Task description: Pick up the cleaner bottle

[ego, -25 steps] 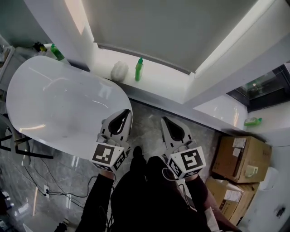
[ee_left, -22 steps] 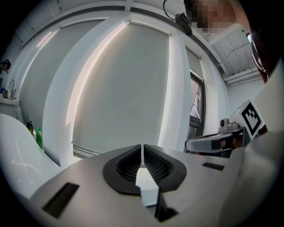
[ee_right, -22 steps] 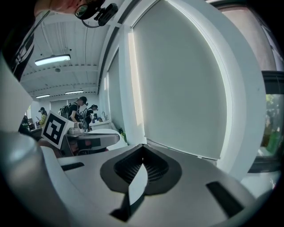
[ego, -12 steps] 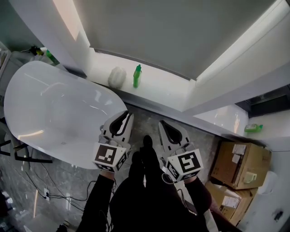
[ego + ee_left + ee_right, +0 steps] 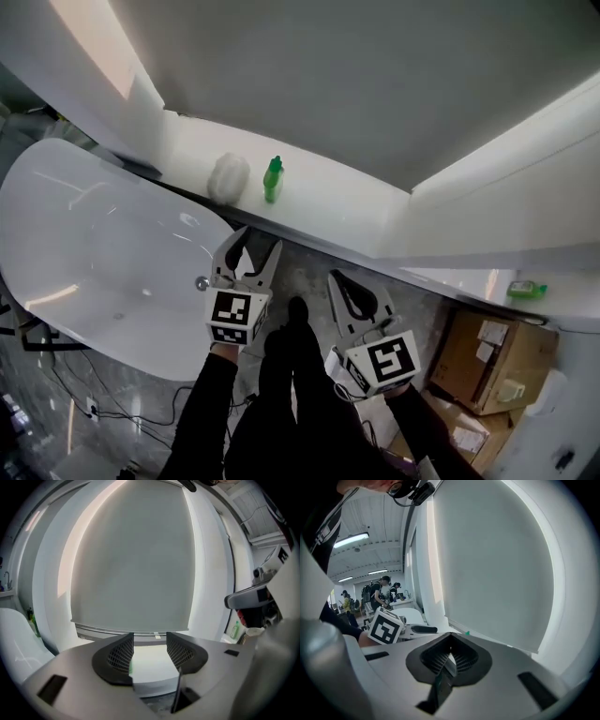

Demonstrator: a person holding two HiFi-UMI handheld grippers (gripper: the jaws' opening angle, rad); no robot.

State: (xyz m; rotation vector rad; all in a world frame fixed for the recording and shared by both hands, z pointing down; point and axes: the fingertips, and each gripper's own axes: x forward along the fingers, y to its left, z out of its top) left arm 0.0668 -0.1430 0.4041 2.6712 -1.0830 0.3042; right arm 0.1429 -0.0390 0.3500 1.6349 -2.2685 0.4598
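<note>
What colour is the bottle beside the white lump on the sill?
Green. The bottle shows best in the head view.

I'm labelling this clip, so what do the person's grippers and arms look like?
The left gripper and right gripper are pale grey shells with black ribbed pads; each carries a white cube with black square markers. Sleeves are black. The left gripper's jaws have just been opening, nothing between them.

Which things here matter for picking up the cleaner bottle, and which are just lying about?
Job: green cleaner bottle on ledge; left tongs, jaws just opened, nothing between them.
Lying about: bathtub; white lump beside bottle; cardboard boxes; second green bottle.
</note>
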